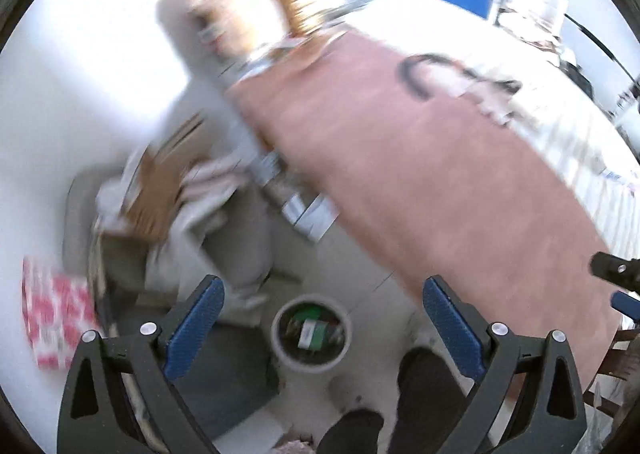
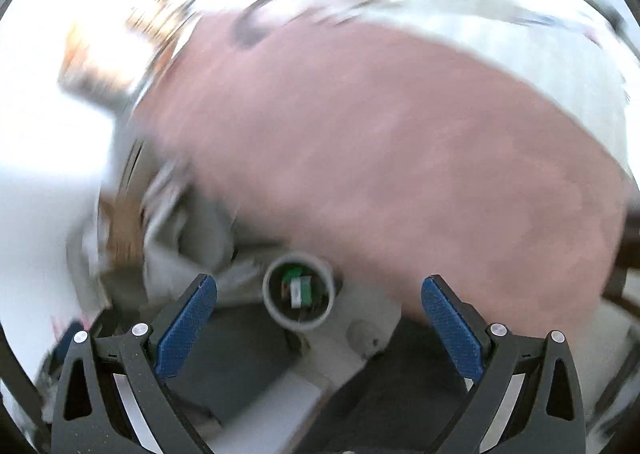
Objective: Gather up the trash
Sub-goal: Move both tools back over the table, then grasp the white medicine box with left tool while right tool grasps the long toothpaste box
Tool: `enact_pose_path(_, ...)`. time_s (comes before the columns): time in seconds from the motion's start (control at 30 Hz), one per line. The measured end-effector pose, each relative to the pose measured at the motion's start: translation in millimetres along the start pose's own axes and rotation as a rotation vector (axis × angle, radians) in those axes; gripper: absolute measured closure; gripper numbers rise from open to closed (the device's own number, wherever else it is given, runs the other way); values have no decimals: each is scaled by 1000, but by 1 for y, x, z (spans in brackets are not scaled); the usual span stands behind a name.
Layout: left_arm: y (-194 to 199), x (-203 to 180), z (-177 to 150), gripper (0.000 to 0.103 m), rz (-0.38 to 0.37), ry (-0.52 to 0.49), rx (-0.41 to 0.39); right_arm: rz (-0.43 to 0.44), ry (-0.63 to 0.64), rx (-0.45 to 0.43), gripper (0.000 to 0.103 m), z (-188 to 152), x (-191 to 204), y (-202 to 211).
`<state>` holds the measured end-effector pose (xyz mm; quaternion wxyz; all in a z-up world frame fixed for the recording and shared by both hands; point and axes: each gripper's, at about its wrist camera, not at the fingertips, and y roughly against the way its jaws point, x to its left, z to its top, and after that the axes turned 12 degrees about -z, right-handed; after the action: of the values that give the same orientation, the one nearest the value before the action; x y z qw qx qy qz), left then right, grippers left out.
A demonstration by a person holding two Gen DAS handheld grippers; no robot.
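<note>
A grey round trash bin (image 1: 311,362) stands on the floor below both grippers, with green and white wrappers (image 1: 312,332) inside. It also shows in the right wrist view (image 2: 299,320), holding the same green trash (image 2: 299,288). My left gripper (image 1: 320,324) is open and empty, high above the bin. My right gripper (image 2: 318,318) is open and empty, also above the bin. Both views are blurred by motion.
A bed with a pink blanket (image 1: 420,158) fills the right side, with a black cable (image 1: 416,74) lying on it. A cluttered chair with cardboard and cloth (image 1: 160,194) stands at the left. A red and white bag (image 1: 56,314) lies by the wall. Dark shoes (image 1: 424,386) show below.
</note>
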<state>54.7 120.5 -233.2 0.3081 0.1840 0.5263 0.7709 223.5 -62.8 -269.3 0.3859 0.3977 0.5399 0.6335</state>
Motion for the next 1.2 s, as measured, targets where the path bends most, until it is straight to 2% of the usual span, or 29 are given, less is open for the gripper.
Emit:
enact_pose_path(0.1,-30,-58,57,1,-31,-55,18,-36,-193,-7,0,72,-75,-1)
enact_pose_path(0.27,-97,-148,143,1,-32,-159,72,-78,-472,-28,0,192,-188,-21)
enact_pose_path(0.43,-171,-226,209,1,-48,-256,176,-119,-635,30,0,287,-256,-68)
enact_pose_path(0.57,-220,-270,239,1,-93,-336,264,-131,-686,66,0,330,-282,-100)
enact_pose_path(0.63,-238,-289,248,1,-119,-388,297,-169,-667,78,4,348,-287,-112)
enact_pose_path(0.67,-246,-296,251,1,-123,-413,311,-188,-651,87,10,353,-289,-118)
enact_pose_path(0.7,-253,-303,253,1,-143,-436,328,-208,-624,106,22,360,-288,-125)
enact_pose_path(0.73,-259,-308,255,1,-150,-453,343,-217,-597,124,28,365,-286,-131)
enact_pose_path(0.8,-275,-321,257,1,-152,-504,378,-229,-529,121,31,375,-277,-134)
enact_pose_path(0.93,-295,-339,255,2,-172,-580,443,-233,-301,113,37,386,-244,-135)
enact_pose_path(1.0,-298,-345,253,2,-181,-608,434,-237,-198,124,38,385,-229,-137)
enact_pose_path(1.03,-297,-347,253,5,-186,-611,430,-233,-144,129,39,384,-220,-137)
enact_pose_path(1.1,-292,-346,251,28,-248,-588,433,-231,-75,144,40,381,-208,-139)
enact_pose_path(1.13,-287,-342,249,30,-269,-558,431,-223,-55,147,40,380,-202,-140)
enact_pose_path(1.2,-279,-333,239,30,-261,-524,415,-209,-9,163,41,375,-186,-141)
